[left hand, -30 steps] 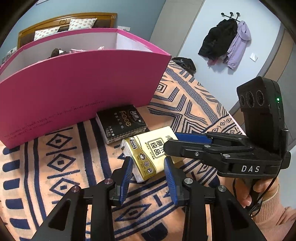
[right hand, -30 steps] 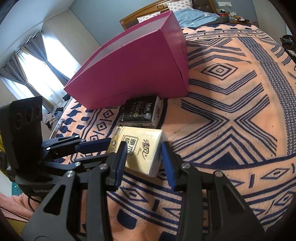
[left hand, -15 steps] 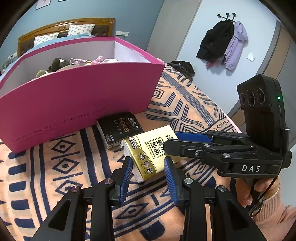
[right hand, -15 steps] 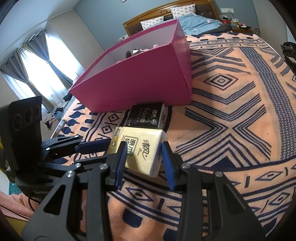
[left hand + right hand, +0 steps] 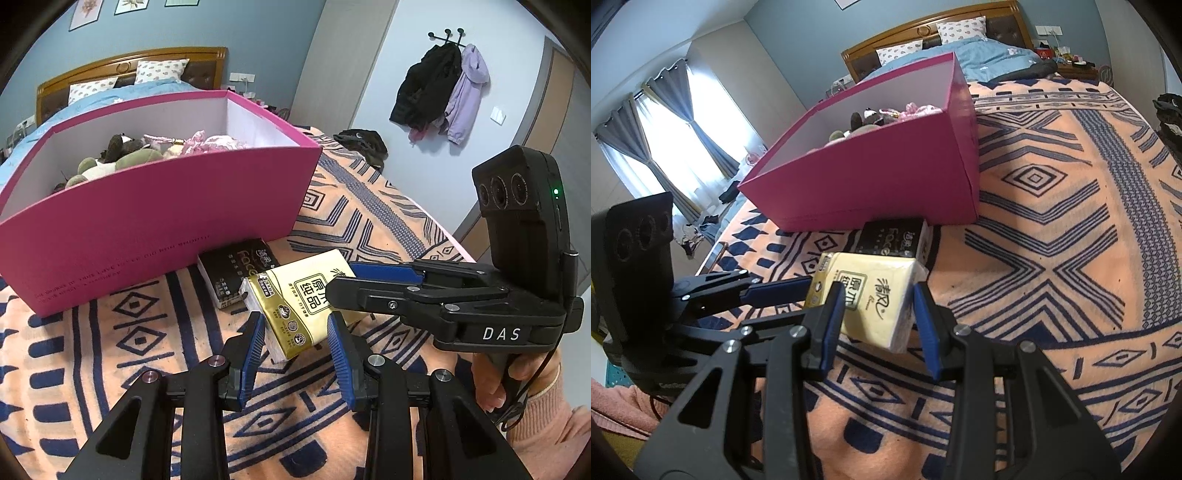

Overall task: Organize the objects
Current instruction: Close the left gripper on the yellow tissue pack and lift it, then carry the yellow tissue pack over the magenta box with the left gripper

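Note:
A yellow tissue pack [image 5: 303,299] is held off the patterned blanket [image 5: 74,369] between both grippers. My left gripper [image 5: 295,321] is shut on its near end. My right gripper [image 5: 343,284] comes in from the right and is shut on the other end. From the right wrist, the same yellow pack [image 5: 875,299] sits in the right gripper [image 5: 877,295], and the left gripper [image 5: 809,295] reaches in from the left. A black tissue pack [image 5: 236,266] lies on the blanket just behind, against the pink box [image 5: 147,229].
The open pink box [image 5: 879,184] holds plush toys [image 5: 122,155]. A dark garment [image 5: 362,144] lies at the blanket's far right edge. A bed with pillows [image 5: 979,59] stands behind the box, coats [image 5: 439,92] hang on the wall, and a hand [image 5: 517,373] holds the right gripper.
Both grippers have come up slightly with the yellow pack still between them. The pink box now sits lower in both views, so its inside and the toys show.

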The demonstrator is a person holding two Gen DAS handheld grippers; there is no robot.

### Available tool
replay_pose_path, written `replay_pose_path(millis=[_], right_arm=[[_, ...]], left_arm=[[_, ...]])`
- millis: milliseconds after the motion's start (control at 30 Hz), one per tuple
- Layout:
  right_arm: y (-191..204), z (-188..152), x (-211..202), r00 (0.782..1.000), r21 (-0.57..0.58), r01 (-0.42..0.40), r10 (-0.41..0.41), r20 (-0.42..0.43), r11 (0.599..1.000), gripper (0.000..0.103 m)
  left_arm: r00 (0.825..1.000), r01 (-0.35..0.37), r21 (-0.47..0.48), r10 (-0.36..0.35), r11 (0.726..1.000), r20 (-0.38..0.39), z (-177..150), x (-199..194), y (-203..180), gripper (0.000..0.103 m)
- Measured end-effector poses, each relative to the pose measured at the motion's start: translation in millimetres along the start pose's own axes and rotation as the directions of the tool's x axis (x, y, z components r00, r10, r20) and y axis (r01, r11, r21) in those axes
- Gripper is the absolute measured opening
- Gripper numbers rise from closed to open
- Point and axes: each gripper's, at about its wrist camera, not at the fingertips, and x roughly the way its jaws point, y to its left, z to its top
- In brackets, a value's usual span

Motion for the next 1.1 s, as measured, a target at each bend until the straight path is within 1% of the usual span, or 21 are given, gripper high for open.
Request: replay_pose_path(millis=[1100], right_arm=[[15, 15, -10, 0.999, -0.048, -0.003, 0.005, 0.048, 0.999, 0.041]], left_arm=[[0.998, -0.014, 0.01, 0.013, 1.0, 0.06, 13, -19, -1, 0.036]])
